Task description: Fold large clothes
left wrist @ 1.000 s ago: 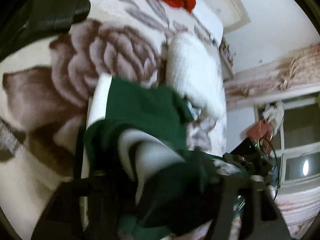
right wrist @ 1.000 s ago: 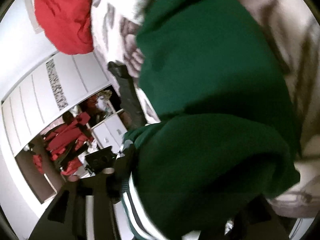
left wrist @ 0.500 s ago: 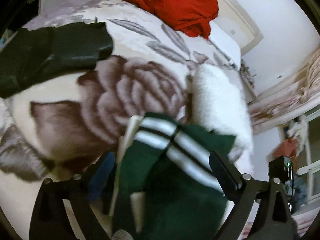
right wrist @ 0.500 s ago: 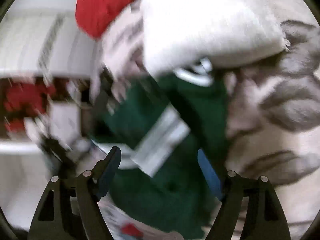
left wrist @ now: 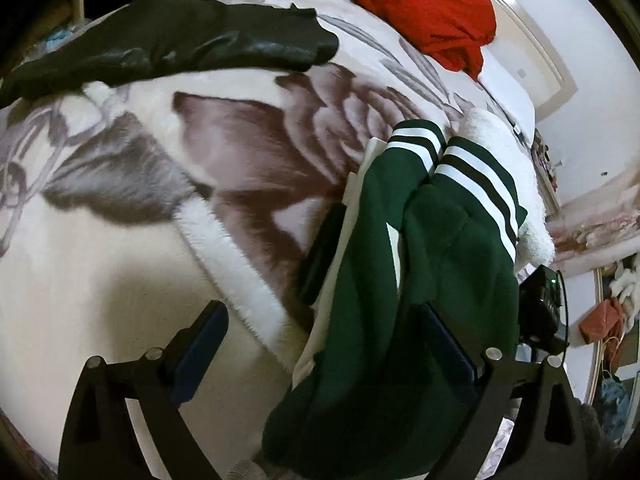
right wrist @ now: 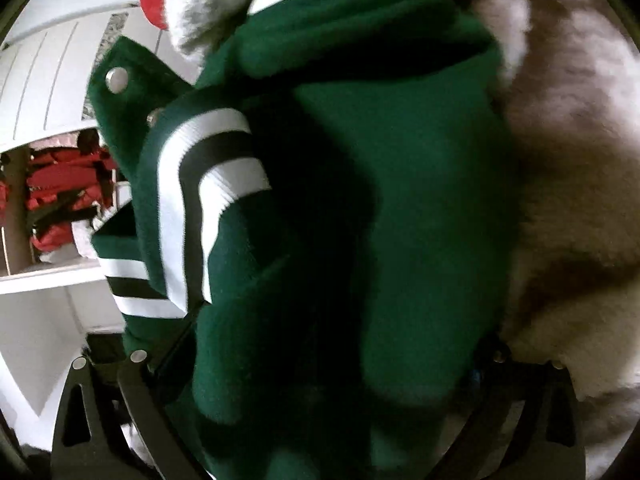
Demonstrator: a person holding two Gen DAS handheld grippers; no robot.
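A green jacket (left wrist: 420,264) with white and black striped cuffs lies bunched on a floral blanket (left wrist: 120,240) on a bed. My left gripper (left wrist: 324,344) is open, its jaws wide apart; the right pad touches the jacket's fabric, the left pad is over bare blanket. In the right wrist view the green jacket (right wrist: 360,208) fills the frame, with a striped cuff (right wrist: 208,200) and a snap button (right wrist: 116,79) showing. My right gripper (right wrist: 320,380) has its arms spread wide with jacket fabric lying between and over them; its fingertips are hidden.
A black leather garment (left wrist: 168,44) lies at the far left of the bed. A red garment (left wrist: 404,4) sits at the head. A white fluffy garment (left wrist: 516,184) lies beside the jacket. A wardrobe with red clothes (right wrist: 60,196) stands beyond the bed edge.
Both grippers let go of the jacket and opened. The jacket dropped onto the blanket with cuffs side by side. My left gripper pulled back; my right gripper moved close into the fabric.
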